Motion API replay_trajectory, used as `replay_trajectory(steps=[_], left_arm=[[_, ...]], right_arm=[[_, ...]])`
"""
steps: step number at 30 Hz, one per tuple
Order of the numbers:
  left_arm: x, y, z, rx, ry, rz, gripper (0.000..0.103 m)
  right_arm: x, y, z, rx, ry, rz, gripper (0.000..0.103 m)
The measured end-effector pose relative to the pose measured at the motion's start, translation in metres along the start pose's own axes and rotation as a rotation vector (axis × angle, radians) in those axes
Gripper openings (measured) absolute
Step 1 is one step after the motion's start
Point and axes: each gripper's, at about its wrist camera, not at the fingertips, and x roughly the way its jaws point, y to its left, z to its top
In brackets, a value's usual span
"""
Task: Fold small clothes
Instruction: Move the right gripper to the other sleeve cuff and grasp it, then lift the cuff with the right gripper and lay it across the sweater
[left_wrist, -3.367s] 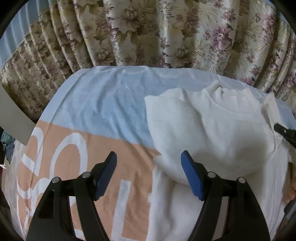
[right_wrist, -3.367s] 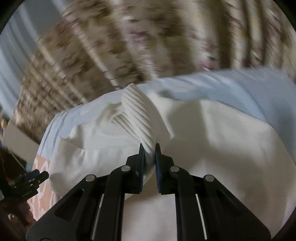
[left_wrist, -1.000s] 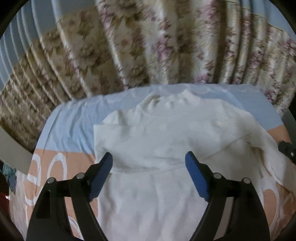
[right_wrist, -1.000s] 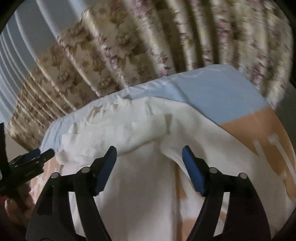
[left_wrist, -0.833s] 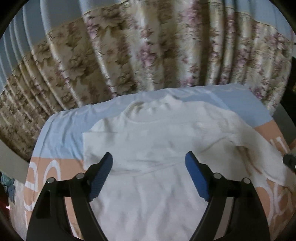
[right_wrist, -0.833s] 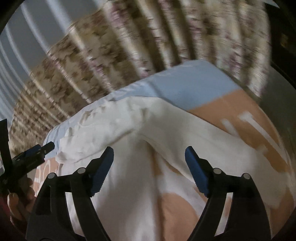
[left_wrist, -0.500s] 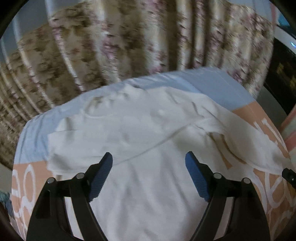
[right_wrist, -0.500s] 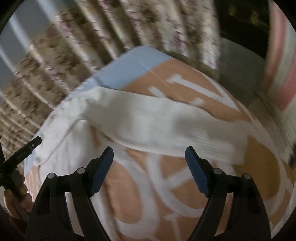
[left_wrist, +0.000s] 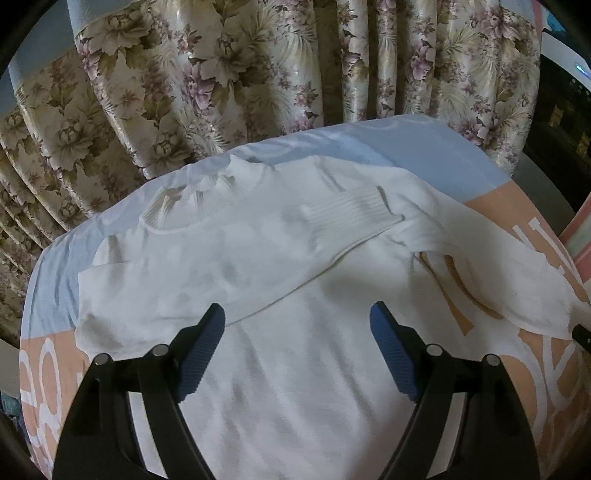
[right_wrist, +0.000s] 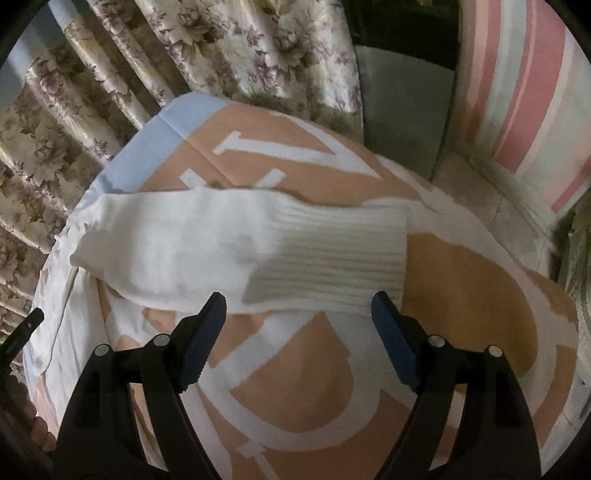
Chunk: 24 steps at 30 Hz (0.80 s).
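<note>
A white knit sweater (left_wrist: 295, 369) lies flat on the bed. One sleeve is folded across its chest, with the ribbed cuff (left_wrist: 351, 214) near the collar (left_wrist: 207, 188). The other sleeve (right_wrist: 221, 243) stretches out to the right over the orange cover and ends in a ribbed cuff (right_wrist: 332, 266). My left gripper (left_wrist: 297, 354) is open and empty above the sweater's body. My right gripper (right_wrist: 295, 339) is open and empty just short of the outstretched sleeve's cuff.
The bed cover (right_wrist: 461, 277) is orange with white letters, and light blue (left_wrist: 424, 144) at the far end. Floral curtains (left_wrist: 258, 74) hang behind the bed. A pink striped cloth (right_wrist: 517, 92) and grey floor (right_wrist: 402, 99) lie beyond the bed's right edge.
My right gripper let go of the cuff it had laid across the chest, opened and swung right to the other sleeve. My left gripper pulled back and turned right, staying open.
</note>
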Motion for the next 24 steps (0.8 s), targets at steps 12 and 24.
replay_trajectory(steps=[12,24], left_arm=[[-0.006,0.015,-0.002,-0.028,-0.005,0.012,0.082],[-0.018,0.037,-0.001,-0.056,-0.034,0.034,0.082]], right_arm=[[0.007,-0.008,0.013,-0.049,-0.026,-0.051,0.009],[-0.024,0.025,0.027,-0.113,-0.095,0.084,0.006]])
